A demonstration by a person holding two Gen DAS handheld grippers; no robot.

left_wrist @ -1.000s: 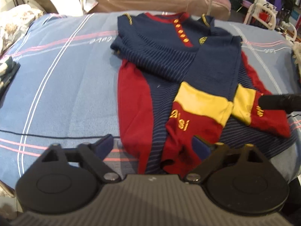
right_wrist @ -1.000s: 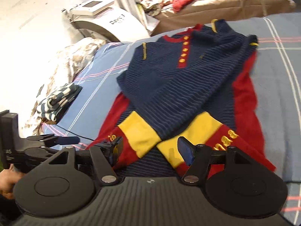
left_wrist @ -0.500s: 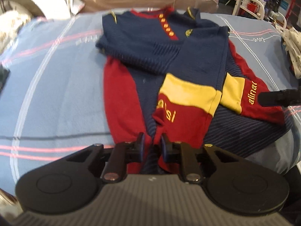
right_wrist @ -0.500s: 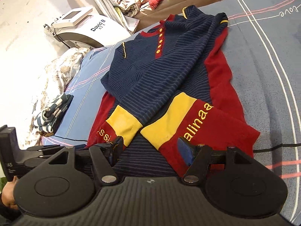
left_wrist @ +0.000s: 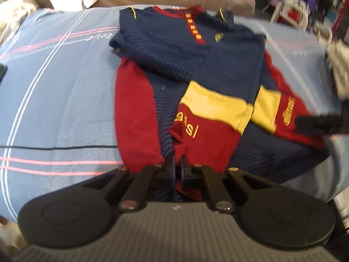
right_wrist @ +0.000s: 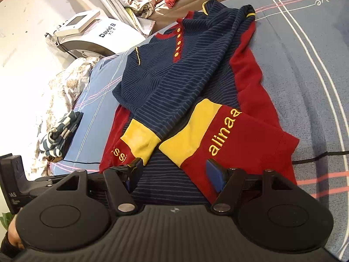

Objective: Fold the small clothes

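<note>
A small navy striped sweater with red sides and yellow-and-red cuffs lies flat on the blue blanket, both sleeves folded across its front. It also shows in the right wrist view. My left gripper is shut on the sweater's near hem, just below the red "ssi" cuff. My right gripper is open, its jaws either side of the hem by the red "alinaa" cuff. The right gripper's finger tip shows at the right edge of the left wrist view.
A folded checked cloth lies at the blanket's left edge. A white machine and a brown couch with heaped clothes stand beyond the far edge. A thin black cable runs across the blanket.
My left gripper went from wide open to shut on the sweater's hem. My right gripper stayed open and moved closer to the hem beside the red cuff.
</note>
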